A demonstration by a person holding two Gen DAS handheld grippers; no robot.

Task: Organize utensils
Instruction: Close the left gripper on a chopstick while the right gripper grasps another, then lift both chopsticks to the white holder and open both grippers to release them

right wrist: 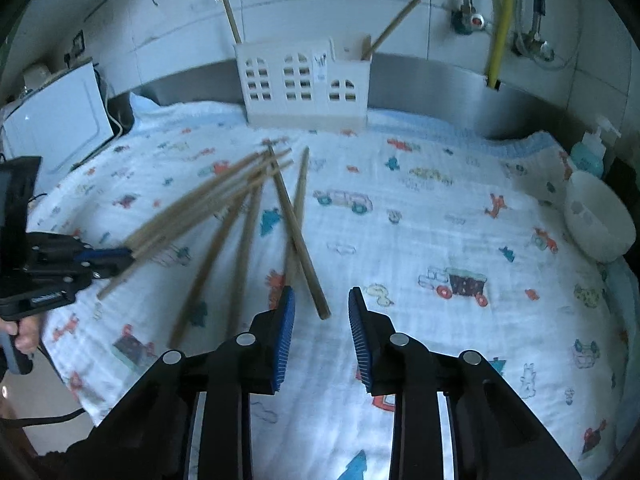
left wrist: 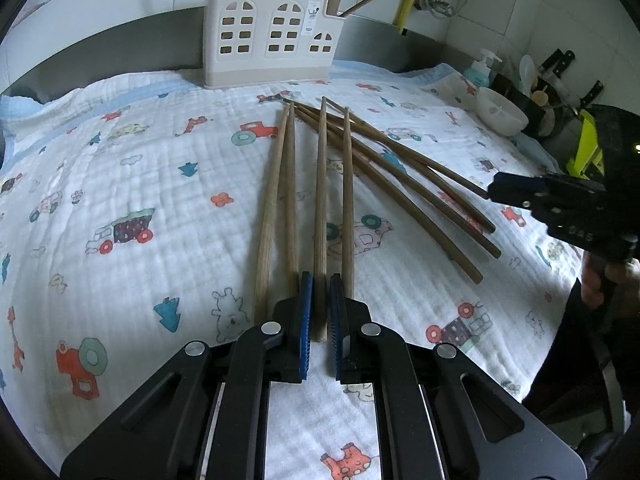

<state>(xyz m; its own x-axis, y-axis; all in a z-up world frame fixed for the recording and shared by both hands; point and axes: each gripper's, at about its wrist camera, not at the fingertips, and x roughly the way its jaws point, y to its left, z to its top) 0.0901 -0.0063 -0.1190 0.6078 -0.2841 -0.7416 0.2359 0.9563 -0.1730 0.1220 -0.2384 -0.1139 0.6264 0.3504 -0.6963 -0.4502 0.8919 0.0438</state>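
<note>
While the left tongs (left wrist: pixel 320 292) sit low over the patterned cloth (left wrist: pixel 120 184) near the table's front edge, their blue pads (left wrist: pixel 306 308) are drawn narrow around the near end of one light wooden chopstick (left wrist: pixel 320 208), which runs straight away toward the back edge. Beside it lie three more light chopsticks (left wrist: pixel 276 200) (two to its left, one just to its right), all roughly parallel. Further right, a fan of darker chopsticks (left wrist: pixel 404 184) spreads from a shared point near the table's middle out toward the right edge, their far tips crossing the light ones.

At the back edge stands a white utensil holder (left wrist: pixel 272 36) with window-shaped cut-outs; two chopsticks (right wrist: pixel 390 26) already lean out of it, one at each end.

The right tongs (right wrist: pixel 322 308) hover over the cloth with their blue pads (right wrist: pixel 286 332) set wide apart, gripping nothing; the near end of one chopstick (right wrist: pixel 300 240) lies just ahead of the gap, closer to the left pad. In the left wrist view the right tongs (left wrist: pixel 496 190) reach in from the right edge, close to the butt ends of the darker chopsticks.

A white bowl (right wrist: pixel 600 220) rests near the right edge, with a soap dispenser (right wrist: pixel 588 152) behind it.
</note>
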